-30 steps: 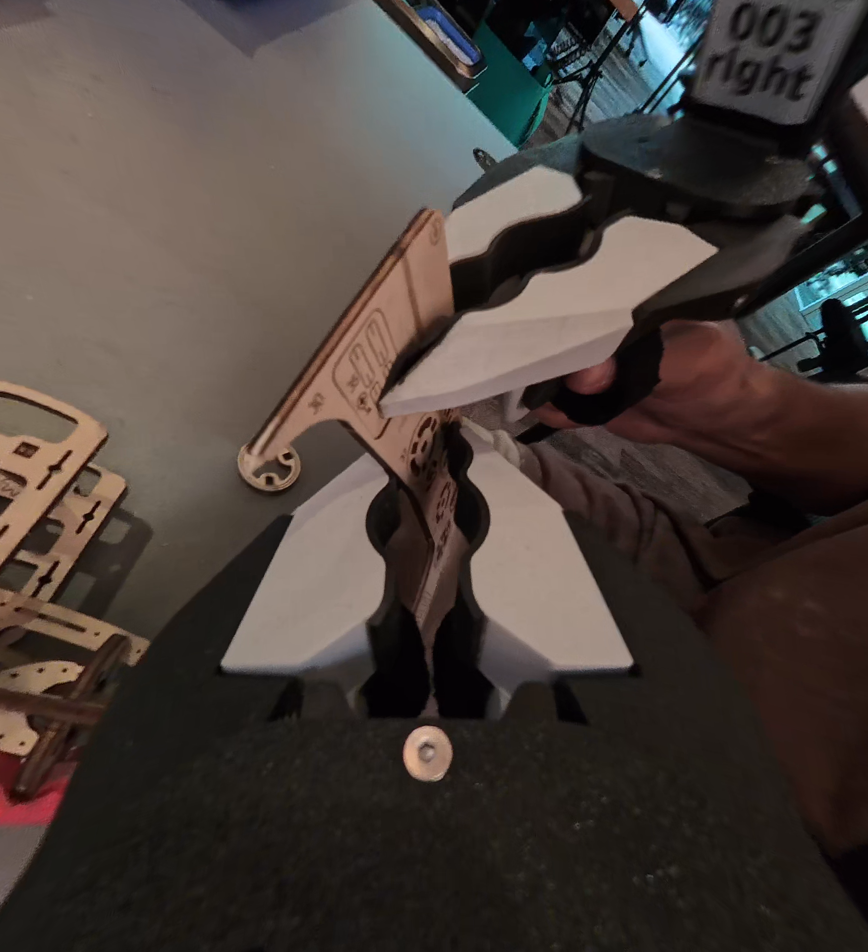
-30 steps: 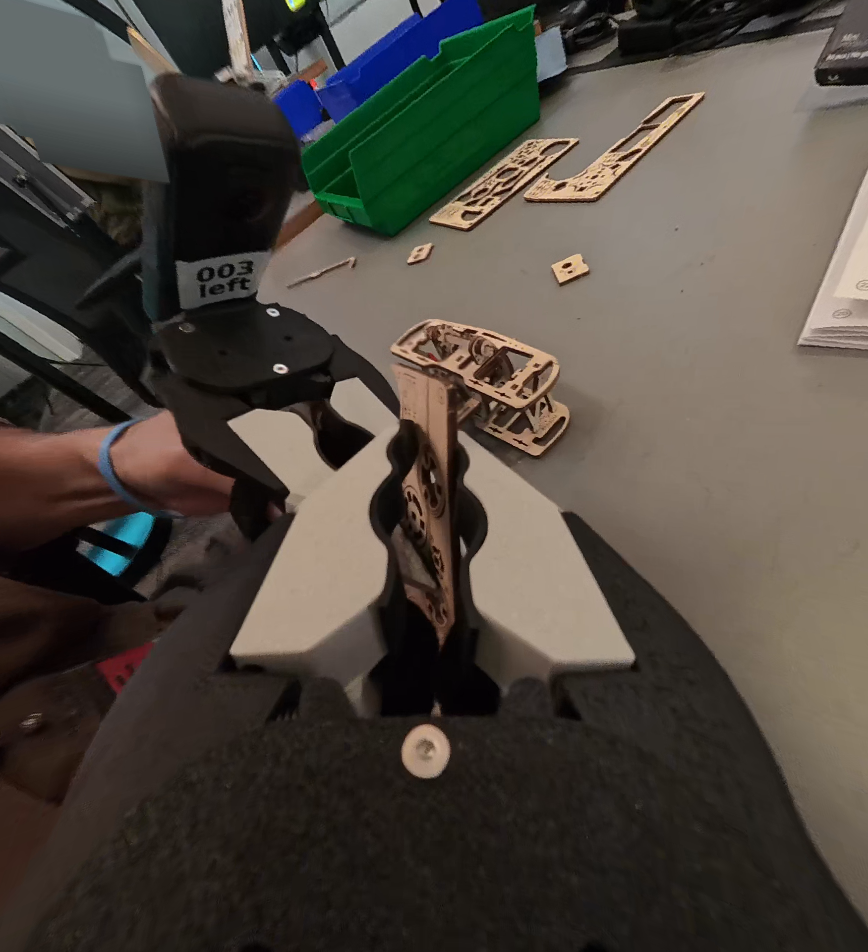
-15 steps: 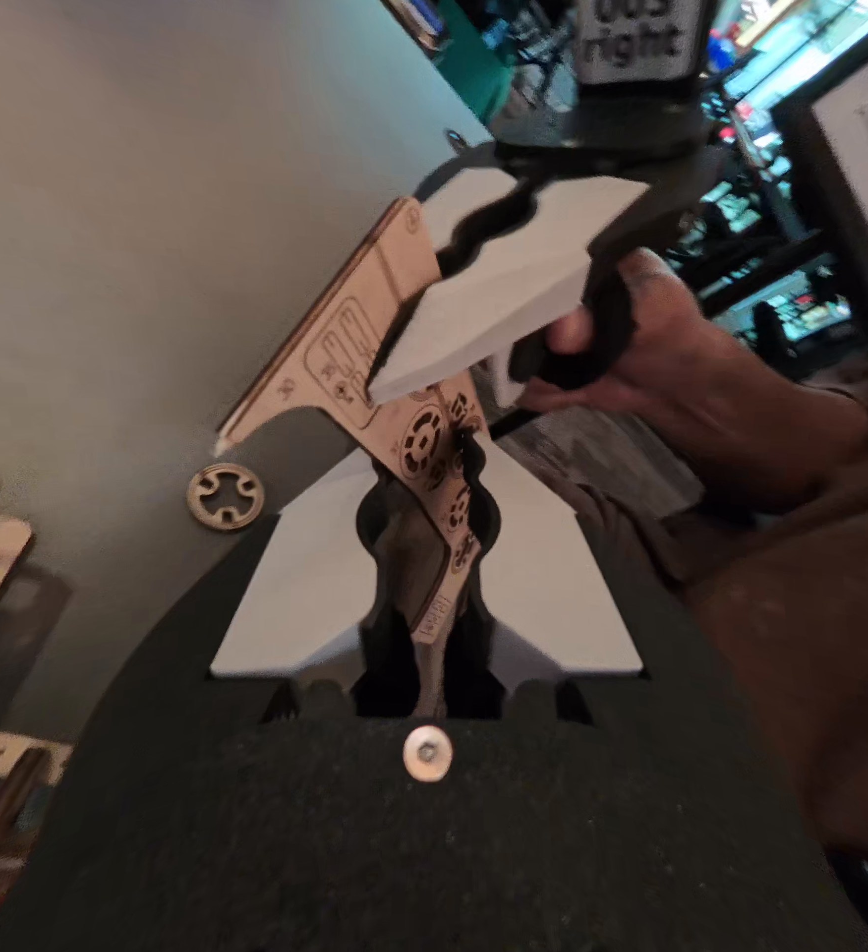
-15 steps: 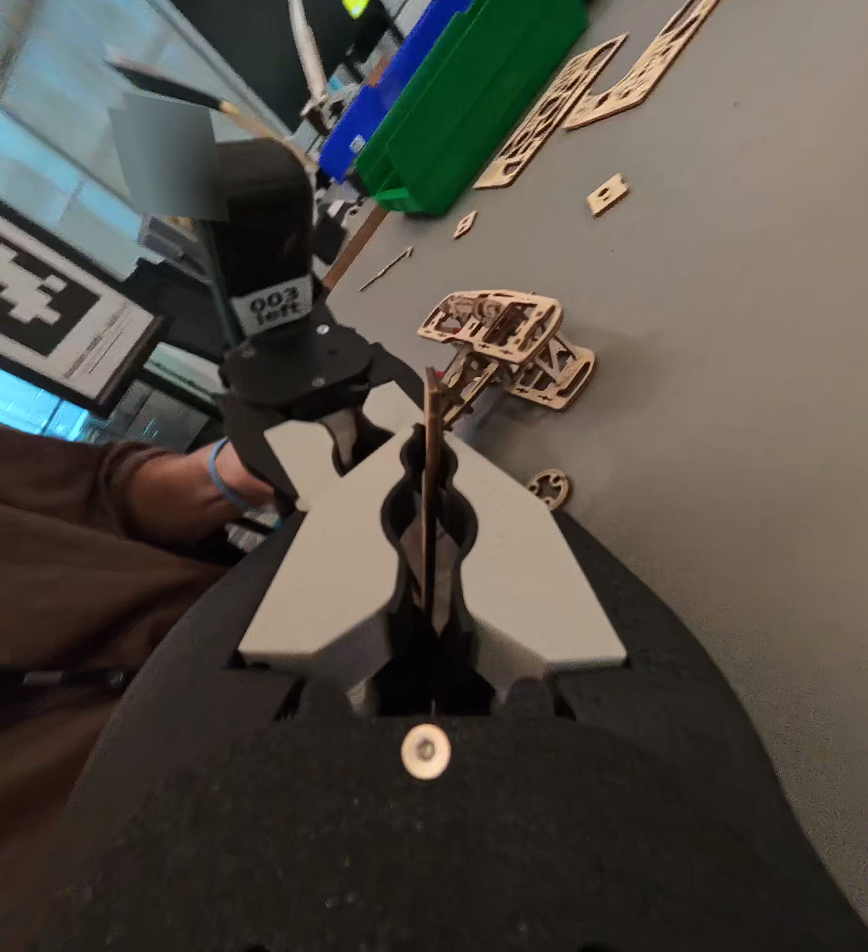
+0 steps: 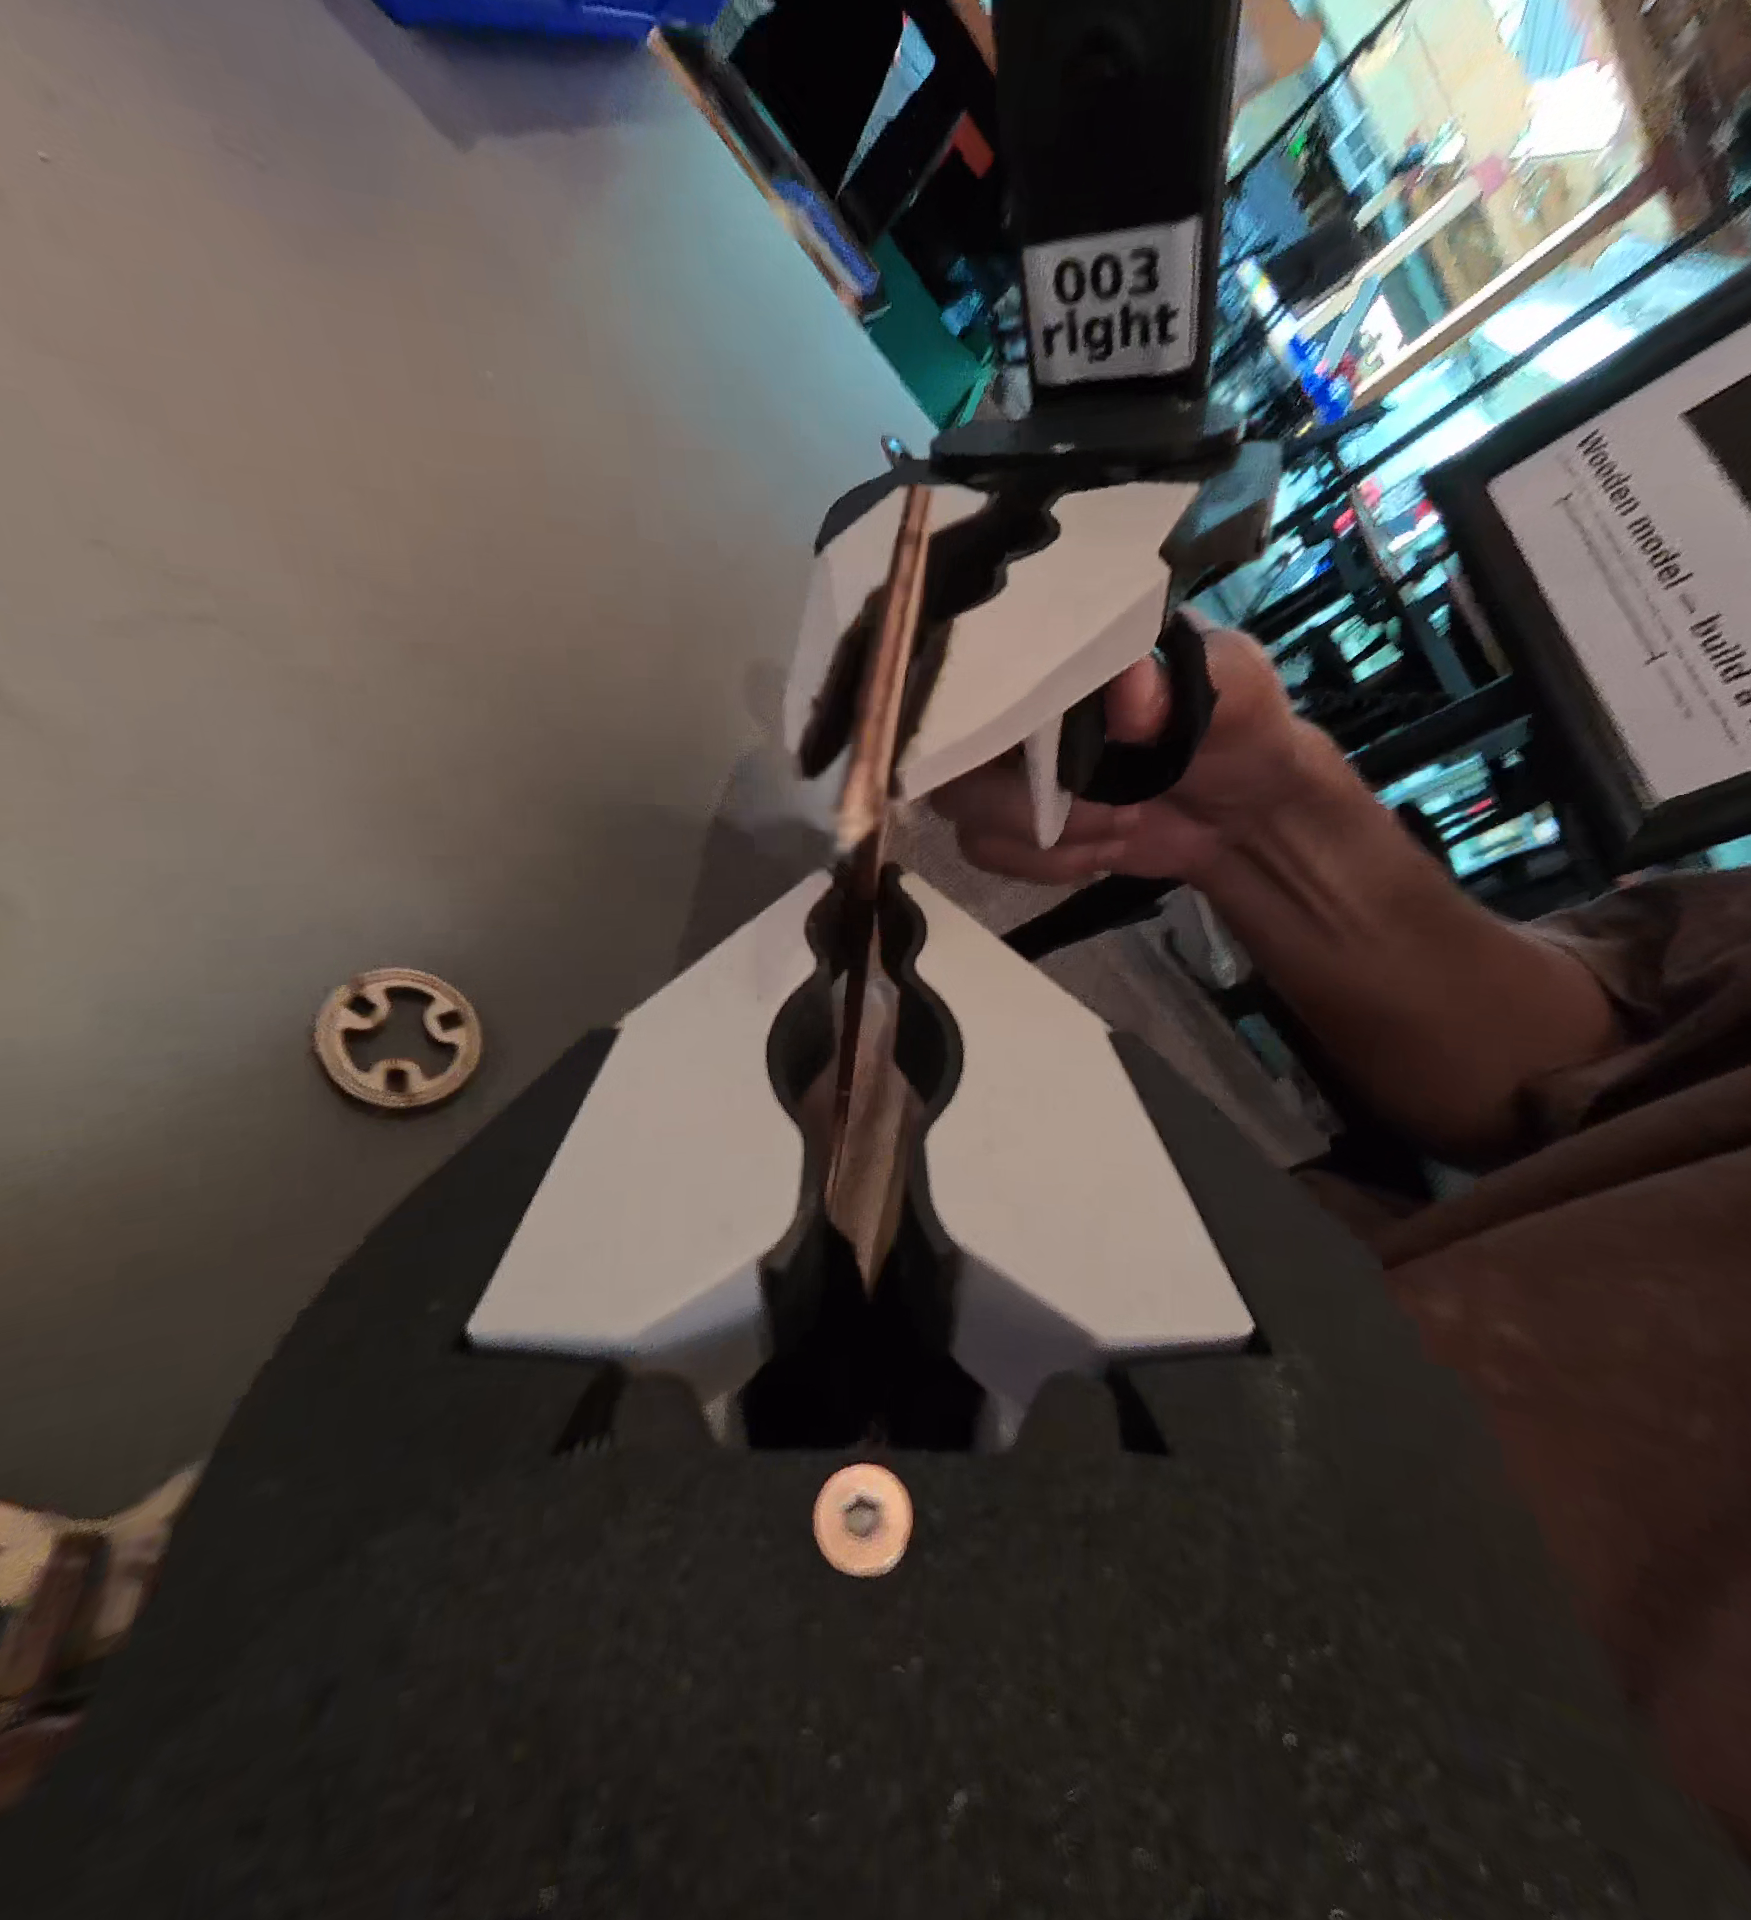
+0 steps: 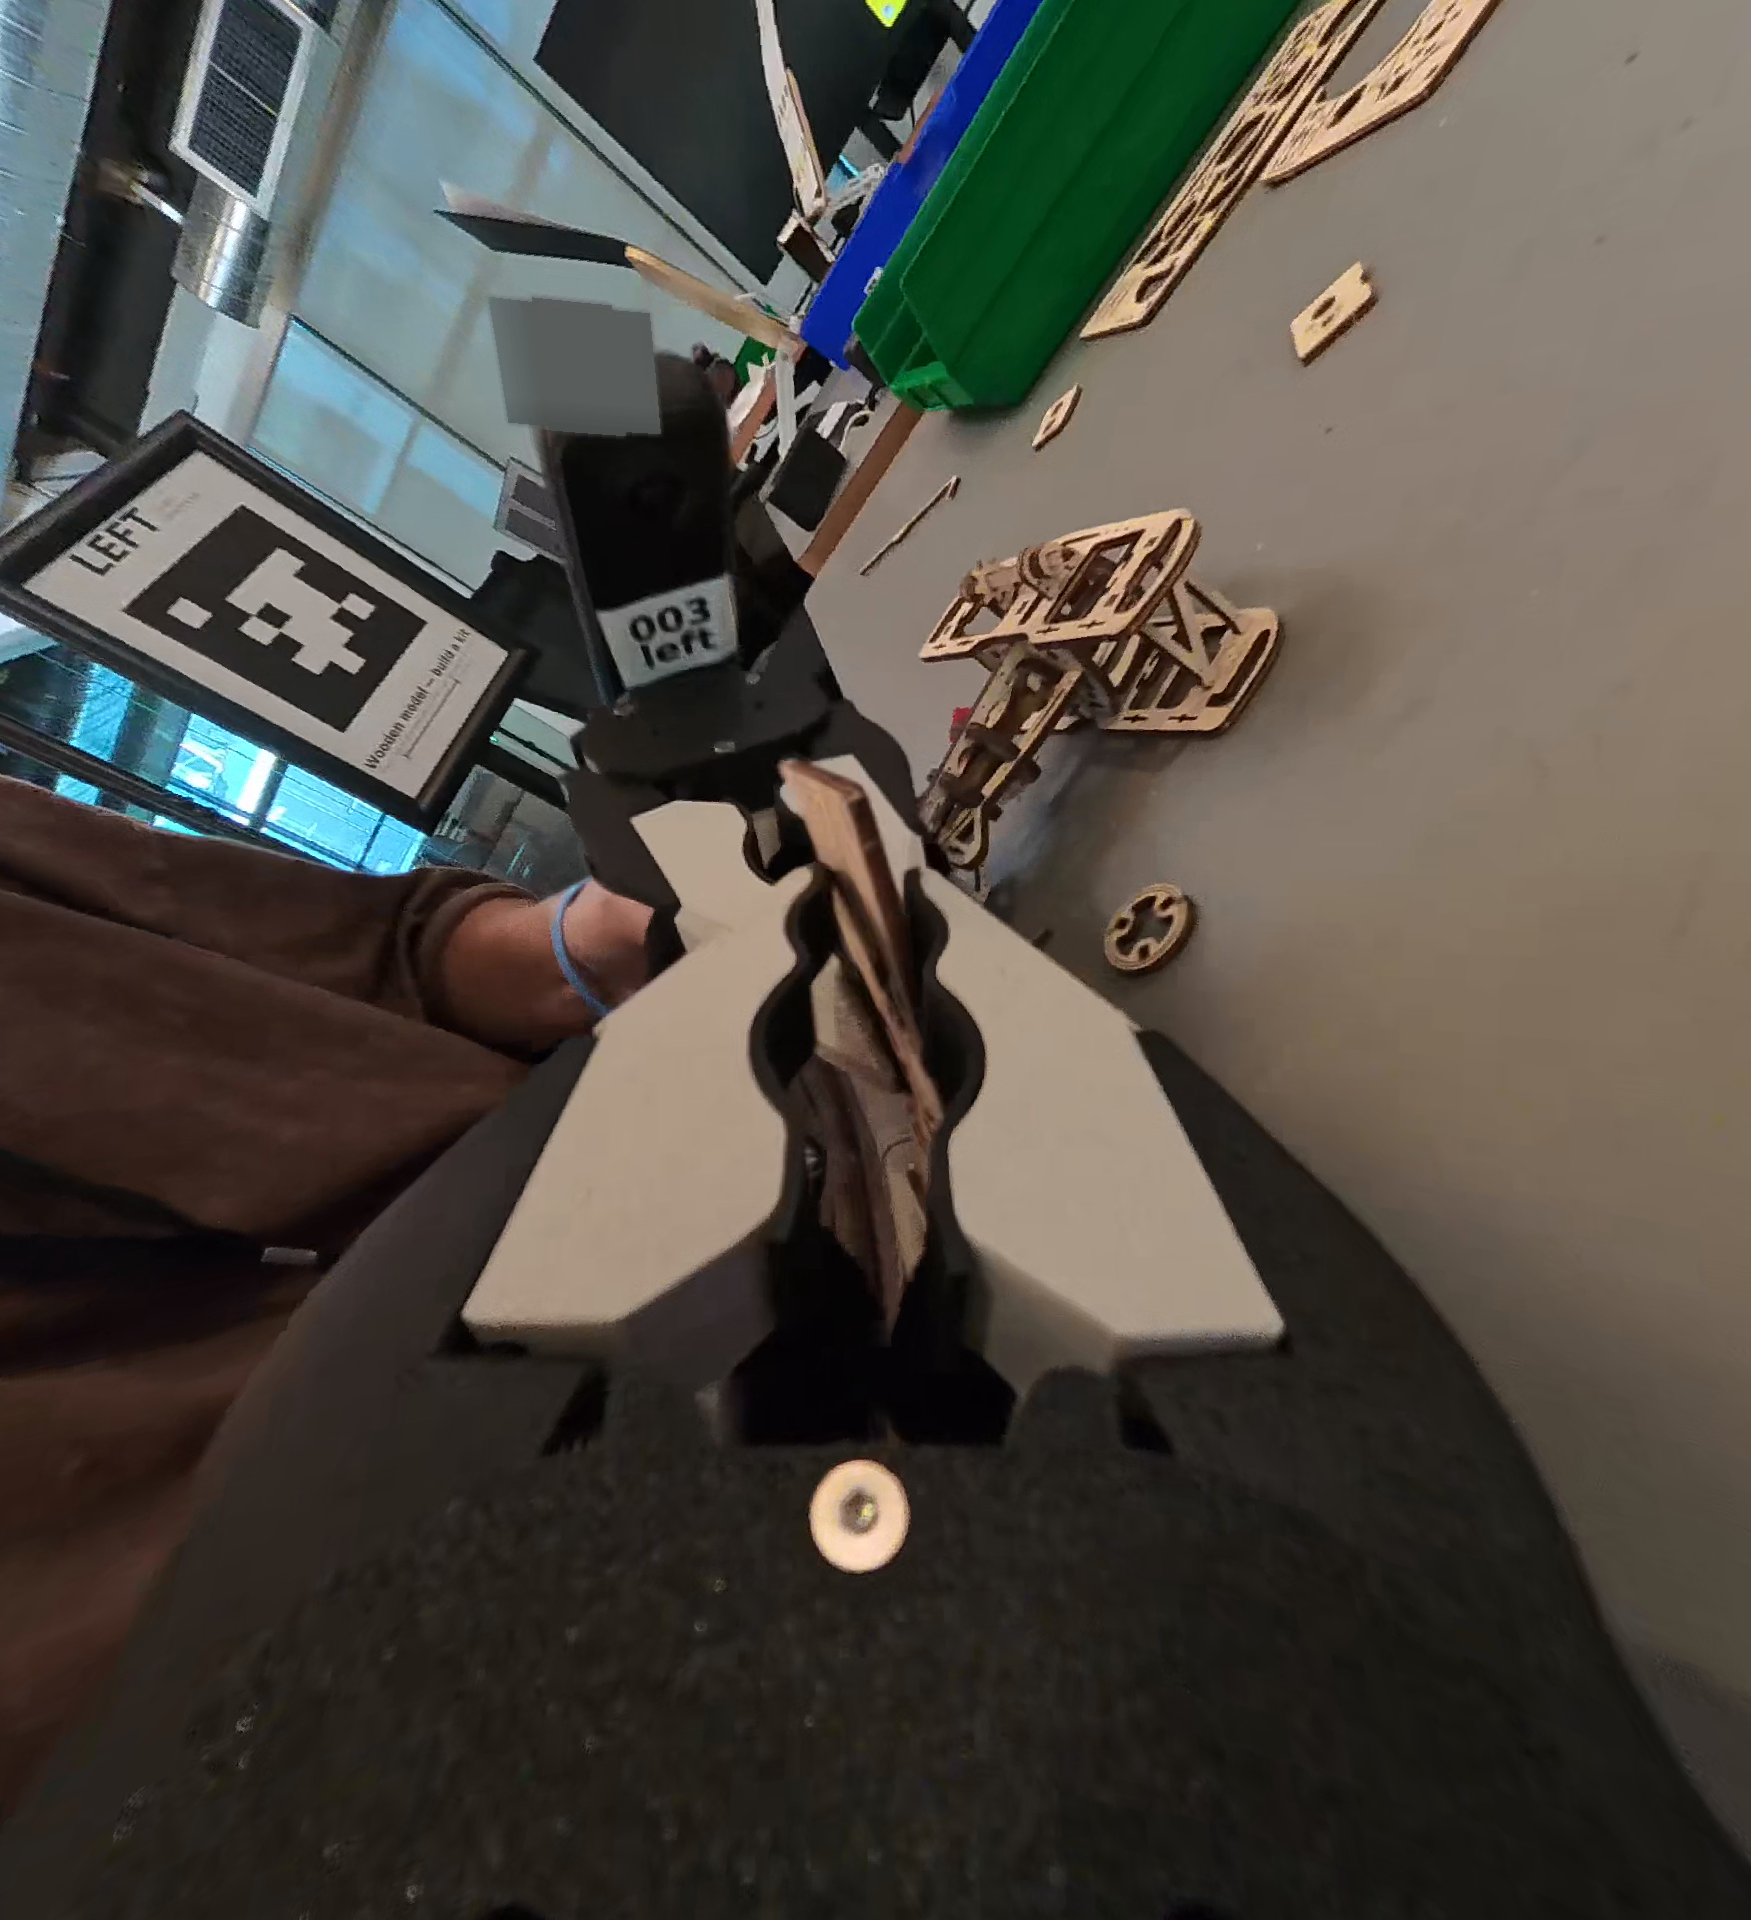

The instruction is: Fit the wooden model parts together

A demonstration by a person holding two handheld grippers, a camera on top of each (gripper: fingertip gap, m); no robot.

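Observation:
A thin wooden part sheet (image 5: 863,1132) is seen edge-on and held above the grey table (image 5: 279,520) by both grippers. My left gripper (image 5: 866,904) is shut on its near end. My right gripper (image 5: 850,800) faces it, tip to tip, shut on the far end of the sheet. In the right wrist view my right gripper (image 6: 866,883) clamps the sheet (image 6: 876,997), with the left gripper (image 6: 736,831) just beyond. A round wooden ring (image 5: 398,1055) lies loose on the table, also in the right wrist view (image 6: 1148,927). A partly built wooden model (image 6: 1099,665) stands behind it.
A green bin (image 6: 1037,208) and a blue bin (image 6: 881,239) stand at the table's far edge. Cut-out wooden sheets (image 6: 1266,135), small square pieces (image 6: 1333,312) and a thin stick (image 6: 907,525) lie nearby. A framed sign (image 6: 247,623) stands beyond the table edge. Left and right tips are no more than a few centimetres apart.
The ring, joined to the sheet's end a second ago, has come off and lies on the table. Both grippers have rolled, so the sheet now shows edge-on.

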